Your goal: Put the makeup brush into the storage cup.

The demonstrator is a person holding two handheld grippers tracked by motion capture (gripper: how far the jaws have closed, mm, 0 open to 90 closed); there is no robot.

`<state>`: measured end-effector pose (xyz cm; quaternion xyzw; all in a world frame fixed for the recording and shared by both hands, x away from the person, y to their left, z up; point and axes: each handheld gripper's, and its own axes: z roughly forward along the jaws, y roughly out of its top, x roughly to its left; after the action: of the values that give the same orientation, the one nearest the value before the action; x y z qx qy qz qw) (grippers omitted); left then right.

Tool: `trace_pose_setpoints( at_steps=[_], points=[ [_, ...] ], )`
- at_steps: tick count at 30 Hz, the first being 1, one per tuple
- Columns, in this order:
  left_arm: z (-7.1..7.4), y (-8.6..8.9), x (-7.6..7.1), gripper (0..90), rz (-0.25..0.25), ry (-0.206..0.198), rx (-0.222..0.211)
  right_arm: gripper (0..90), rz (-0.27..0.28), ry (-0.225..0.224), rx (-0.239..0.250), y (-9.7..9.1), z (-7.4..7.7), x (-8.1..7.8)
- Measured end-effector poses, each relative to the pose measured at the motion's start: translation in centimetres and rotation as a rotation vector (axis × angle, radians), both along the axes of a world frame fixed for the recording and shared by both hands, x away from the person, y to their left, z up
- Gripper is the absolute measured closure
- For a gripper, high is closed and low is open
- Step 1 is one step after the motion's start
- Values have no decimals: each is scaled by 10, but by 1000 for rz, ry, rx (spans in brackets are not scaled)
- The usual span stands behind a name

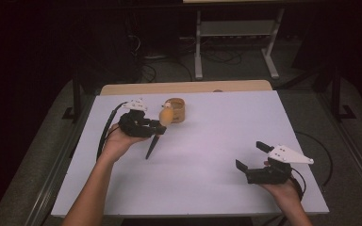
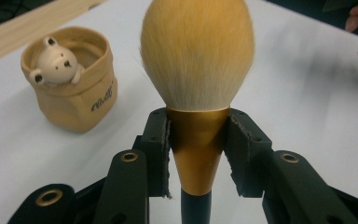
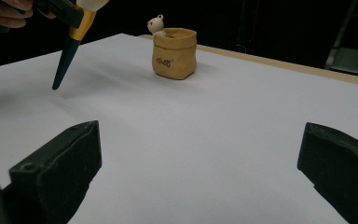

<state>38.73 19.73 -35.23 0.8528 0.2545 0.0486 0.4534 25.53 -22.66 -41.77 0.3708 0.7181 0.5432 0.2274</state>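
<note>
Two hand-held grippers work over a large white surface (image 1: 207, 155), which is the biggest thing here and lies mostly bare. Beyond its far edge runs a strip of pale wood (image 1: 184, 87), and past that a dark floor with cables.

Next in size, the left hand-held gripper (image 1: 156, 128) is raised above the far left part of the surface. Its jaws are pinched on a makeup brush (image 1: 162, 123), pressing from both sides on the gold metal collar just under the bristles. The right hand-held gripper (image 1: 250, 156) sits low at the near right, well apart from the brush, its jaws spread wide with nothing between them.

A small tan sack-shaped pot (image 1: 176, 110) stands upright on the far middle of the surface, just beside the brush head. A little white bear figure (image 2: 56, 63) peeks over its rim.

The brush is smallest in bulk. It is held in the air, tilted, with its fluffy yellow head (image 2: 196, 51) uppermost and its dark tapered handle (image 3: 65, 60) pointing down toward the surface without touching it.

The brush is likely very light. The bristles look soft and would crush or splay if squeezed. The handle looks smooth, narrow and slippery. The rigid collar seems the safest place to grip.
</note>
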Motion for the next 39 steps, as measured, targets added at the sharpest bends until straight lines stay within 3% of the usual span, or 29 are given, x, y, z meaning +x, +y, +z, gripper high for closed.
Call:
trace_pose_setpoints(
  at_steps=[2,15,25,33,39],
  points=[
    [-1,2,0,624,-2,-11,-51,0,-5,7,4,-1,0,-1],
    [0,7,-1,625,24,-95,-178,0,-9,1,6,-2,-1,-1],
    [3,8,-3,625,53,-143,-216,0,-13,-5,7,-3,1,0],
    [2,5,1,624,59,-141,-243,0,-12,-11,5,-3,1,0],
    [5,3,8,624,53,-148,-237,0,-13,-13,11,-3,2,-1]
  ],
)
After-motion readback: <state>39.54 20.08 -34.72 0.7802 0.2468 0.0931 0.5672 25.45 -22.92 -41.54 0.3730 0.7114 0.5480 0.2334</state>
